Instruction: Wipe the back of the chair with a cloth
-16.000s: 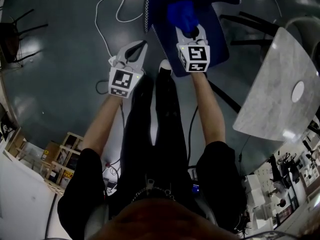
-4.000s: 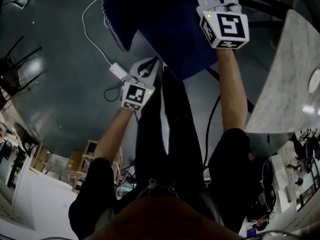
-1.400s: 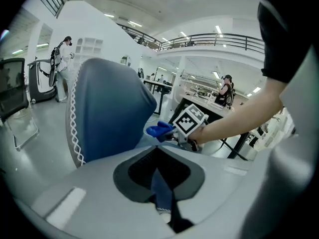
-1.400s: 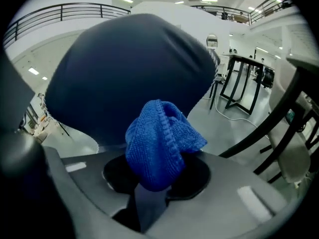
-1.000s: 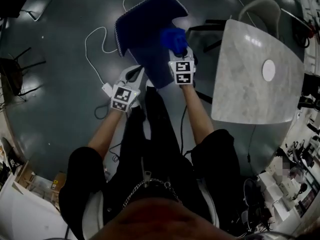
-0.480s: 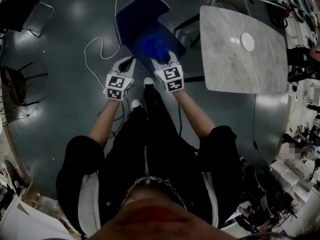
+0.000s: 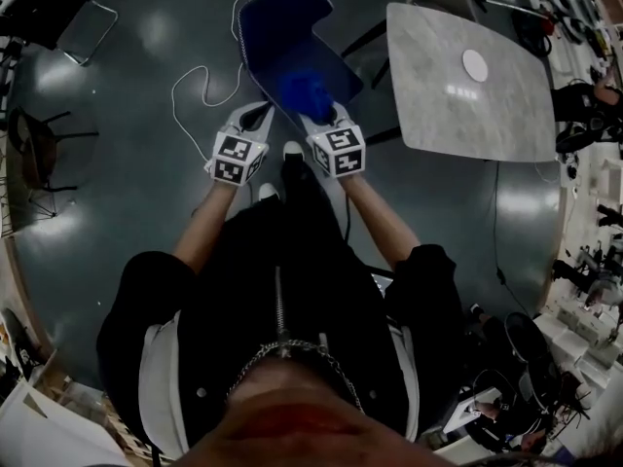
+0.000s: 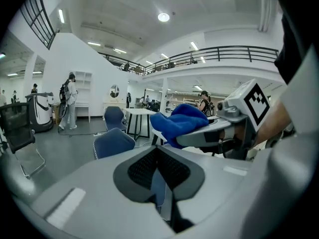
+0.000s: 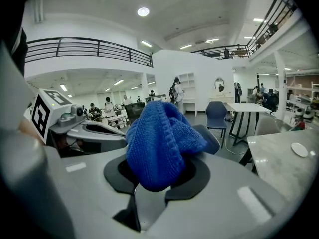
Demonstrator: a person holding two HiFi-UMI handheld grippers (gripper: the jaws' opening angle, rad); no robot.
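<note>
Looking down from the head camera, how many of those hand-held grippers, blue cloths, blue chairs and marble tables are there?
Hand-held grippers: 2, the left hand-held gripper and the right hand-held gripper
Cloths: 1, the blue cloth
Blue chairs: 1, the blue chair
Tables: 1, the marble table
Total: 5

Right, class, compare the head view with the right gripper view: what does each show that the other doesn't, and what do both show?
Only the head view shows the person's white shoes and the white cable on the floor. Only the right gripper view shows the balcony railing, the ceiling lights and the knit weave of the blue cloth. Both show that cloth held in the right gripper, the left gripper beside it, and the marble table.
</note>
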